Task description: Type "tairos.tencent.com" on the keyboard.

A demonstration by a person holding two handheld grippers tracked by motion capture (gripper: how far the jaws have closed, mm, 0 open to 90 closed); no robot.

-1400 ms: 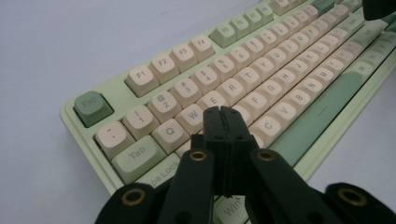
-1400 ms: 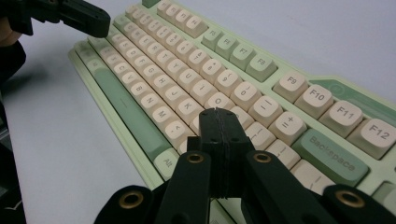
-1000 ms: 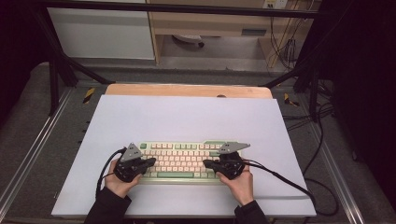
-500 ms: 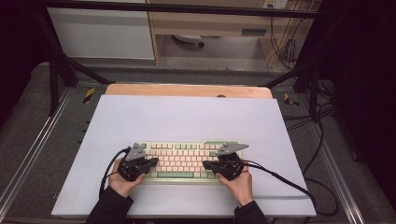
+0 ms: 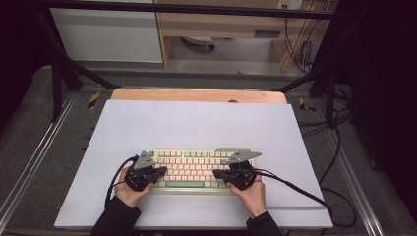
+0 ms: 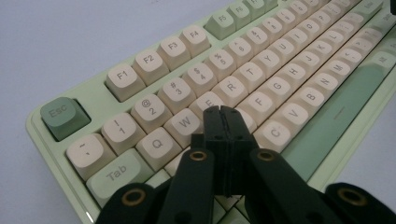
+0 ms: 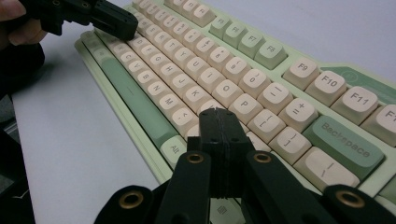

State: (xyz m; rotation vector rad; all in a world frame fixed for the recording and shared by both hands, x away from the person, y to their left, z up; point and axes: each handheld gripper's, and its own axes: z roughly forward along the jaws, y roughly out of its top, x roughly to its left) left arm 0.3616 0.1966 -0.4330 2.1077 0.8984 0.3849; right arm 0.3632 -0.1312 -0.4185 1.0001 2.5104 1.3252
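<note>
A pale green keyboard [image 5: 192,184] with cream keys lies near the front of a white sheet [image 5: 196,123]. My left gripper [image 5: 164,171] is over its left end and my right gripper [image 5: 215,173] over its right end, tips pointing inward at each other. In the left gripper view the left gripper [image 6: 222,110] is shut, with nothing between the jaws, just over the keyboard [image 6: 140,60] near the E and D keys. In the right gripper view the right gripper [image 7: 218,112] is shut and empty, low over the keyboard [image 7: 327,135] near the P and L keys. The left gripper [image 7: 122,25] hovers at the keyboard's far end.
The sheet covers a wooden table top [image 5: 196,95] inside a metal frame. Black cables [image 5: 305,191] trail from the right gripper across the sheet's front right corner. Bare sheet lies behind the keyboard and on both sides.
</note>
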